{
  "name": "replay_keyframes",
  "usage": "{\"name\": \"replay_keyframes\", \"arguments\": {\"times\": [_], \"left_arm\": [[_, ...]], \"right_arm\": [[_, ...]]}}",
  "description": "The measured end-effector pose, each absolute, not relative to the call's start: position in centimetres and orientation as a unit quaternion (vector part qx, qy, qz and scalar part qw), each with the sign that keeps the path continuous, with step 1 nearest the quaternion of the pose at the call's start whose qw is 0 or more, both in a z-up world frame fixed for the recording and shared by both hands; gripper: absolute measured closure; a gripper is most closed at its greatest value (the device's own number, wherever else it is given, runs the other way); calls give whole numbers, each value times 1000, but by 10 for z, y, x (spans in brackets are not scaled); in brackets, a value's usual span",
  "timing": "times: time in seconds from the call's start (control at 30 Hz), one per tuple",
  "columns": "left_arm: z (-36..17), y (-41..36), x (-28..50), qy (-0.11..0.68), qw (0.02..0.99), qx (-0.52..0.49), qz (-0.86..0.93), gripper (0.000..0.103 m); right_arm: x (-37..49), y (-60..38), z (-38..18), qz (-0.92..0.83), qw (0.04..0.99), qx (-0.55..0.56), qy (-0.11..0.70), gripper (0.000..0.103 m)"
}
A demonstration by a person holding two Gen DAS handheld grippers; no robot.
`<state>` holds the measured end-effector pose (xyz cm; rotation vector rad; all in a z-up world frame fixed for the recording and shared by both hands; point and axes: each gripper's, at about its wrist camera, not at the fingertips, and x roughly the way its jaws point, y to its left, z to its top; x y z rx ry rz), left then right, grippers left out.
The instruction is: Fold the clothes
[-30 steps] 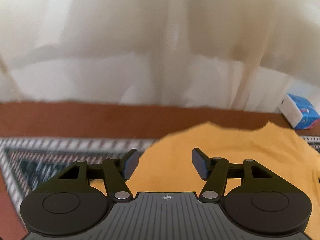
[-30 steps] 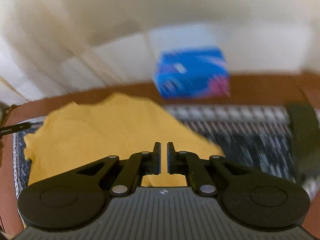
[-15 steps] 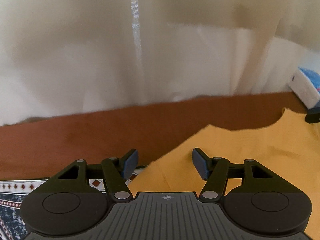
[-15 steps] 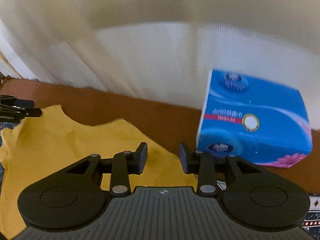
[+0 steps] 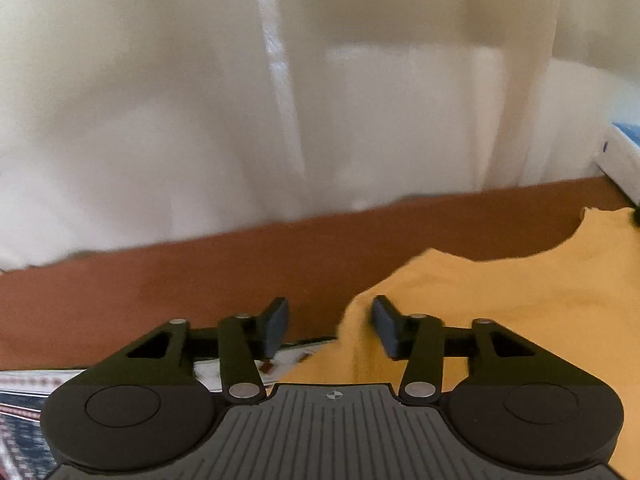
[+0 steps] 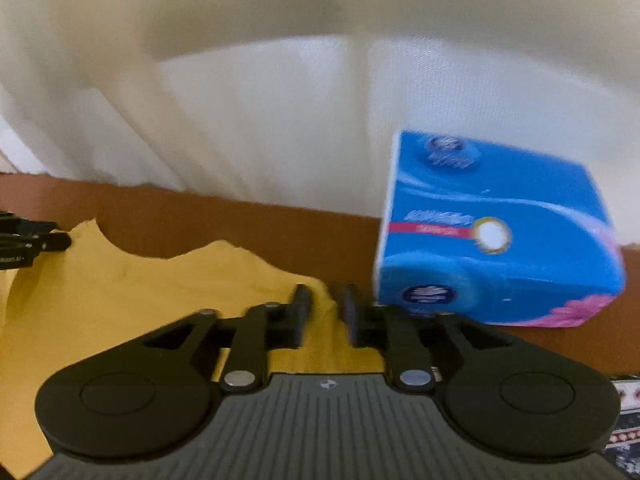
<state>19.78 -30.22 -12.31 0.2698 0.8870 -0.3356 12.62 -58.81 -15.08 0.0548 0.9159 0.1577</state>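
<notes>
Reaching toward the far edge of the yellow garment (image 5: 500, 312), the left tool (image 5: 330, 322) has come forward over the last second: a patterned cloth (image 5: 28, 390) that filled its lower view then now shows only as a strip at bottom left, and the brown worktop (image 5: 160, 280) runs wide ahead of it. Its jaws stand well apart, with the left shoulder corner of the garment lying between the blue-grey pads (image 5: 276, 320), nothing pinched yet. To the right, the garment spreads flat and matte on the worktop, a soft knit by the look of it, its scooped neckline cutting a curved notch into the far edge. The right tool (image 6: 324, 312) has changed more: a second ago its jaws were together, and now they stand a modest gap apart at the other shoulder corner of the garment (image 6: 120, 300), whose edge pokes up between them; motion blur keeps me from saying whether it touches the pads. Just beside that tool on the right sits a glossy blue tissue pack (image 6: 496, 236), boxy with rounded corners, close enough to get nudged. Behind everything hangs a pale curtain (image 5: 280, 100) in long soft pleats. I judge that both tools are lined up to pinch the two shoulders and draw them toward the hem for the first fold.
</notes>
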Motion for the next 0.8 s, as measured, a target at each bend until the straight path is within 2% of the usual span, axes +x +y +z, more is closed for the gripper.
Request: {"name": "replay_keyframes", "arguments": {"times": [0.13,0.27,0.4,0.53,0.8], "left_arm": [[-82,-276,164,392,900,98,-166,35],[-46,-249,100,368,904,73,-205,32],[-30,-222,24,367,895,56,-245,29],[-44,-201,-50,394,881,50,-256,24],[-88,-173,-166,478,838,48,-259,24]], "right_arm": [[82,-604,-102,93,913,36,395,69],[4,-623,-48,112,932,56,340,55],[-94,-633,-9,110,941,71,311,52],[-174,-624,-1,87,939,69,324,48],[-289,-605,-63,29,902,143,405,48]]}}
